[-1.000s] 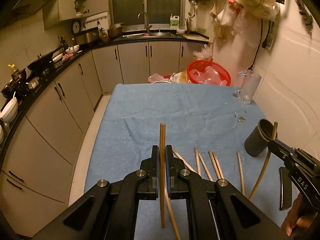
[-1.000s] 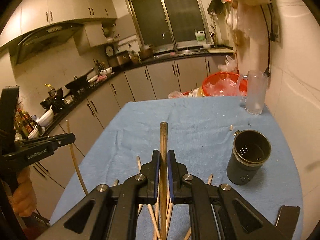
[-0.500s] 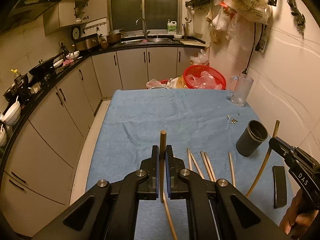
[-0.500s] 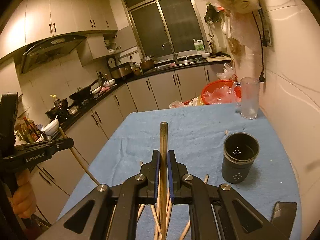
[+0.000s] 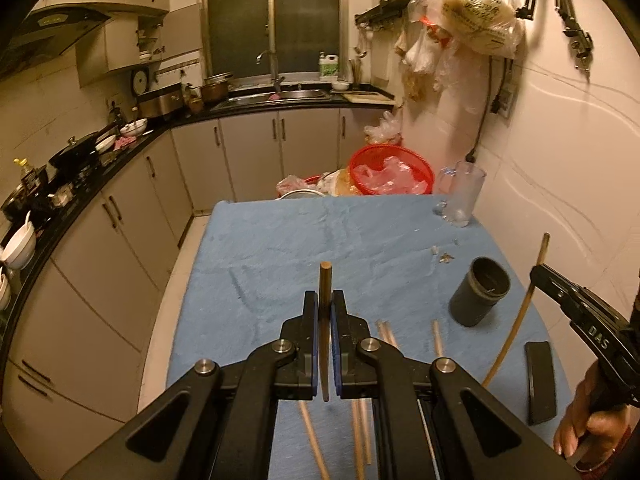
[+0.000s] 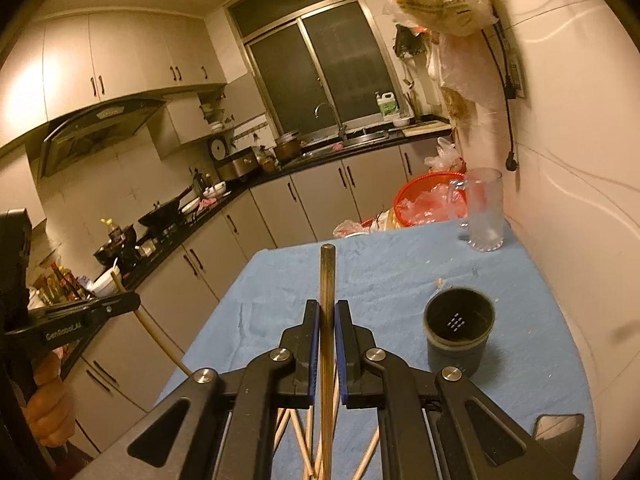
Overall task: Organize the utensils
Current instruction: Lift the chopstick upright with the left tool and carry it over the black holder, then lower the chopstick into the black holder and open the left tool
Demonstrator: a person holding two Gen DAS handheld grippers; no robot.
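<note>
My left gripper (image 5: 325, 300) is shut on a wooden chopstick (image 5: 324, 280) and holds it above the blue cloth (image 5: 320, 240). My right gripper (image 6: 327, 312) is shut on another chopstick (image 6: 327, 264), also lifted; it shows in the left wrist view (image 5: 538, 276) with its chopstick (image 5: 516, 320) hanging down. The dark grey utensil holder (image 5: 480, 296) stands upright on the cloth's right side, also in the right wrist view (image 6: 458, 330), empty inside. Several loose chopsticks (image 5: 384, 330) lie on the cloth below the grippers.
A glass mug (image 5: 460, 192) stands at the cloth's far right corner. A red basket (image 5: 390, 170) sits beyond the far edge. A black phone (image 5: 540, 380) lies at the near right. The wall runs close on the right, kitchen counters on the left.
Both grippers have risen and pulled back from the table with their chopsticks. The holder and loose chopsticks look farther below. Grips are unchanged.
</note>
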